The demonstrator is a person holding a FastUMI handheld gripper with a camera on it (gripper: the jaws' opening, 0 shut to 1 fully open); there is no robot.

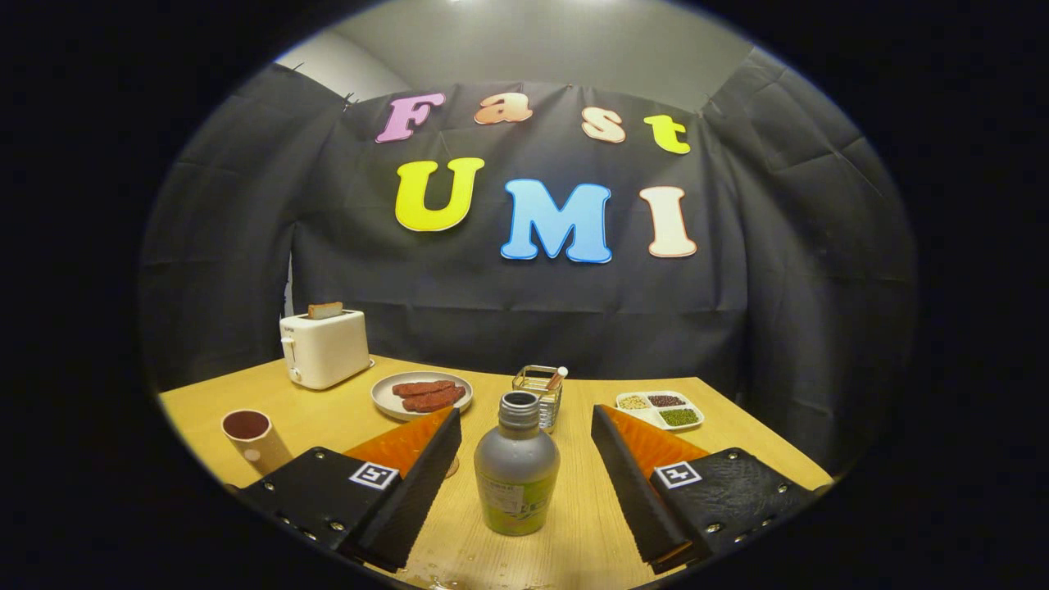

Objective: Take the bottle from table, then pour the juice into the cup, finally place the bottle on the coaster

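Hand-held gripper: the hand-held gripper (519,467) has its two fingers spread wide apart, holding nothing; one finger stands on each side of the bottle with a clear gap on both sides.
Bottle: the bottle (516,467) stands upright on the bench (574,524), between the fingers and not touching either.
Bottle's look: a grey body with rounded shoulders, a green label around the lower part, a short neck with no cap on it; the surface seems smooth and a little shiny.
Step in hand: taking the bottle, judged from the fingers straddling it.
Doing it well: close evenly on the wide middle of the body, keep the bottle upright since the mouth is open, and lift straight up before turning toward the cup.
Cup: the cup (250,438) is a pale paper cup with a dark inside, standing beyond the left finger, well apart from the bottle.
Coaster: a thin rounded edge just beside the left finger may be the coaster; too little shows to be sure.
Farther back: a plate (422,395) with reddish strips, a wire holder (538,395), a divided tray (660,410) of grains, a white toaster (325,348).
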